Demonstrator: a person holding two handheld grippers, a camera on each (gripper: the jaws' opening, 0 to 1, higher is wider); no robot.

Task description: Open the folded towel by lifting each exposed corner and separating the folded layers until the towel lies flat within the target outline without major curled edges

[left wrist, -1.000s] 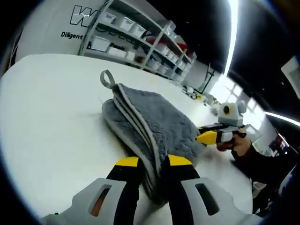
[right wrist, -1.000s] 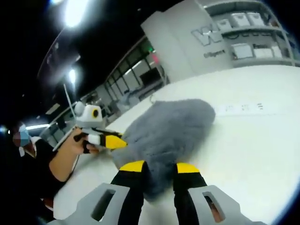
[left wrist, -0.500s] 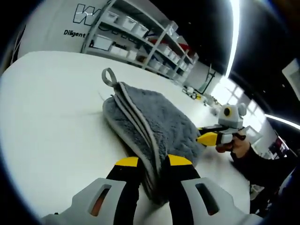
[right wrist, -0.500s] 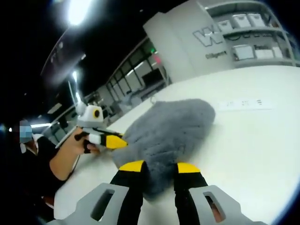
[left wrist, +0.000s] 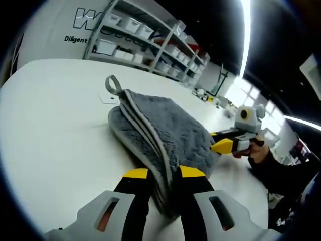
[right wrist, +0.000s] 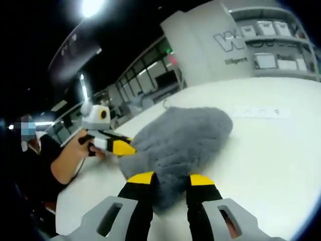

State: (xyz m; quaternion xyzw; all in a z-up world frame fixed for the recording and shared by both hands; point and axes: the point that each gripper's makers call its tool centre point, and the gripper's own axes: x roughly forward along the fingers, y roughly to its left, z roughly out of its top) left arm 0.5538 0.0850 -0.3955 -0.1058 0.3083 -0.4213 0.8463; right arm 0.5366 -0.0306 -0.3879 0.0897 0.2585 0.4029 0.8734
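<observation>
Evidently each gripper, left gripper [left wrist: 163, 175] and right gripper [right wrist: 168, 181], is clamped on an opposite corner of the folded grey towel [left wrist: 165, 128] on the white table [left wrist: 55, 130], probably ready to pull layers apart.

The towel [left wrist: 165, 133] is grey with pale edging. It lies on a white table [left wrist: 55, 130]. My grippers' [left wrist: 164, 174] jaws are black, tipped yellow.

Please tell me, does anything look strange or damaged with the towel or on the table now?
Nothing stands out. The grey towel lies folded on the white table, its layered edges even, hanging loop at the far corner. The left tongs and right tongs each grip one corner.
</observation>
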